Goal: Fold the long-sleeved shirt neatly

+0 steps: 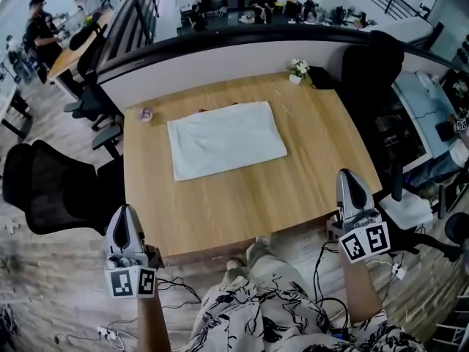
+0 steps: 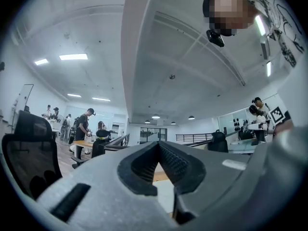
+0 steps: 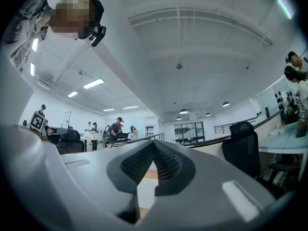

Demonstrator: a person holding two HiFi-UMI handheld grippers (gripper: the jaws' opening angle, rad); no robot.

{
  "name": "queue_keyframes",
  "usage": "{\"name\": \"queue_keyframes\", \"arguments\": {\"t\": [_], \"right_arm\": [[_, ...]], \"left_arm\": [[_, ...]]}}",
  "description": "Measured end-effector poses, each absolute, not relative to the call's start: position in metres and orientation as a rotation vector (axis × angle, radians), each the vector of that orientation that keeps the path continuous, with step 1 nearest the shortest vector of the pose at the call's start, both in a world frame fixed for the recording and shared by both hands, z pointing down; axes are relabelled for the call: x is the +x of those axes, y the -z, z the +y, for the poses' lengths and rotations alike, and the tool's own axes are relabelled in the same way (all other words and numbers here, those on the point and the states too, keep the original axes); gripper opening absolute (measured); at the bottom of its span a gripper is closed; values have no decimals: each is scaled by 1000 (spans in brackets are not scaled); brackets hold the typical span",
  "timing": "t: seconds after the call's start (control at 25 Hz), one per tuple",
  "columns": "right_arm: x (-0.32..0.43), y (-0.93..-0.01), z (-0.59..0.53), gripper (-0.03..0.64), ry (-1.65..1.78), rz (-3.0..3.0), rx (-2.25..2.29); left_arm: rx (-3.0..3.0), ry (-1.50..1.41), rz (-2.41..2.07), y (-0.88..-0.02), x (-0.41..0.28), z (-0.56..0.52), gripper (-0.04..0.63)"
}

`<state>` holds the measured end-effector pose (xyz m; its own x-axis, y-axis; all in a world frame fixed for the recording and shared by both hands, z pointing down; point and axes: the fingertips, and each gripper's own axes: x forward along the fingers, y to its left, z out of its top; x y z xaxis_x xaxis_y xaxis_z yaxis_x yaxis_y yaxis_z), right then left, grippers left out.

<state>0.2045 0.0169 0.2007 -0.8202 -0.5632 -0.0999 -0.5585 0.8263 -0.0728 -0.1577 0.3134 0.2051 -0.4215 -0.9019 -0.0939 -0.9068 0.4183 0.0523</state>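
Note:
The white shirt (image 1: pixel 226 138) lies folded into a flat rectangle on the far half of the wooden table (image 1: pixel 249 196). My left gripper (image 1: pixel 126 213) hangs off the table's near left corner, shut and empty. My right gripper (image 1: pixel 349 176) sits beside the table's near right corner, also shut with nothing in it. Both are well clear of the shirt. In the left gripper view the jaws (image 2: pixel 159 144) meet at their tips, with a pale strip of shirt (image 2: pixel 162 191) low between them. In the right gripper view the jaws (image 3: pixel 153 143) also meet.
A small flower pot (image 1: pixel 297 69) stands at the table's far right corner and a small pinkish object (image 1: pixel 145 114) at the far left. Black office chairs (image 1: pixel 51 185) stand left of the table and another chair (image 1: pixel 372 64) at the far right. Cables (image 1: pixel 326 270) lie on the floor.

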Motion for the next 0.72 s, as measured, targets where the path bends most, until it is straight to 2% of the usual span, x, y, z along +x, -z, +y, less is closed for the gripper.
{"name": "queue_keyframes", "arguments": {"t": [0.32, 0.72], "right_arm": [[237, -207, 35, 6, 64, 2899, -920], [273, -215, 2, 6, 4, 2904, -955]], "left_arm": [[-1624, -109, 2675, -217, -138, 342, -2], [-1531, -44, 2756, -241, -114, 353, 3]]}}
